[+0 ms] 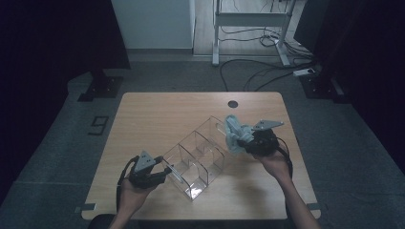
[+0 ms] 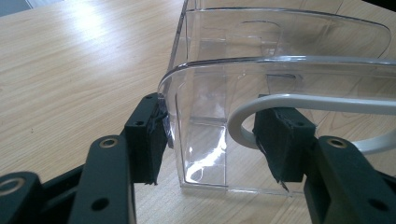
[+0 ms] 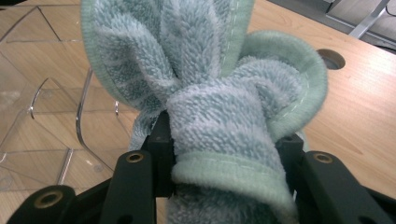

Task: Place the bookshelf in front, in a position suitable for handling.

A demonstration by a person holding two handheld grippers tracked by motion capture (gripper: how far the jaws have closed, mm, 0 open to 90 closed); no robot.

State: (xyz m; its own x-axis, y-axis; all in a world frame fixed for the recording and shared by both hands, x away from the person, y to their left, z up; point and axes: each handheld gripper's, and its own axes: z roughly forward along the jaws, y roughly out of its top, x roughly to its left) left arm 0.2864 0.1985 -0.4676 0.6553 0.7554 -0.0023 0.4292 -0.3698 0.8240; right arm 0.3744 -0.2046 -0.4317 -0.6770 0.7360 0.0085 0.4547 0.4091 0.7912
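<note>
Wooden table point(image 1: 157, 114): left gripper point(image 1: 160, 174) clamps the clear divided organizer's point(image 1: 200, 155) end wall; right gripper point(image 1: 246, 141) grips a bunched towel point(image 1: 234, 133), hiding its pads.

Clear acrylic organizer point(image 1: 198, 157) lies diagonally mid-table, between left gripper point(image 1: 165, 172) and right gripper point(image 1: 244, 141). Its near end wall sits between the left fingers point(image 2: 145, 140), blocking passage straight ahead. Bunched light-blue towel point(image 3: 210, 93) fills the gap between the right fingers and blocks the way forward over the organizer's far compartment. Bare wooden table point(image 1: 157, 114) lies open beyond and outboard of both sets of fingers.
</note>
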